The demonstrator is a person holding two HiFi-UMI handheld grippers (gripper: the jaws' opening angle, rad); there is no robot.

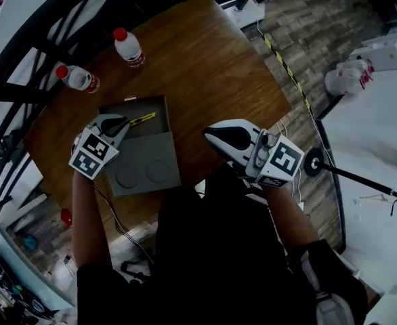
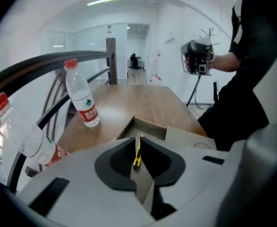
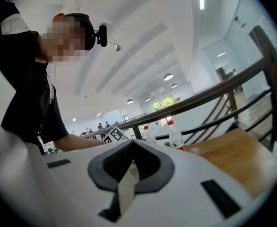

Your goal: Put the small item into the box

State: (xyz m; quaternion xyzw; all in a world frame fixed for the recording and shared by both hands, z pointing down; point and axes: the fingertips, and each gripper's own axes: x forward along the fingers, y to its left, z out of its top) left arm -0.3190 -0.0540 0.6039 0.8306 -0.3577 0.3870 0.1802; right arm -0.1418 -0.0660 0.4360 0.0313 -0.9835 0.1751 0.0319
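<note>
A grey box [image 1: 159, 128] lies open on the wooden table [image 1: 205, 66], its lid flap [image 1: 144, 175] folded toward me. My left gripper [image 1: 125, 122] hangs over the box's left side, shut on a small yellow utility knife [image 1: 144, 119] that sticks out over the open compartment. In the left gripper view the knife [image 2: 137, 155] shows in the narrow slit between the jaws of the left gripper [image 2: 137, 148], with the box wall [image 2: 150, 126] beyond. My right gripper [image 1: 211, 135] is held right of the box, above the table's near edge, shut and empty. In its own view the right gripper [image 3: 133, 163] tilts upward.
Two red-capped water bottles [image 1: 129, 47] [image 1: 78, 78] stand behind the box at the table's far left; they also show as the nearer bottle [image 2: 15, 136] and farther bottle [image 2: 82, 100]. A dark railing [image 1: 43, 39] curves past the table's left. A tripod [image 1: 354, 175] stands on the floor at right.
</note>
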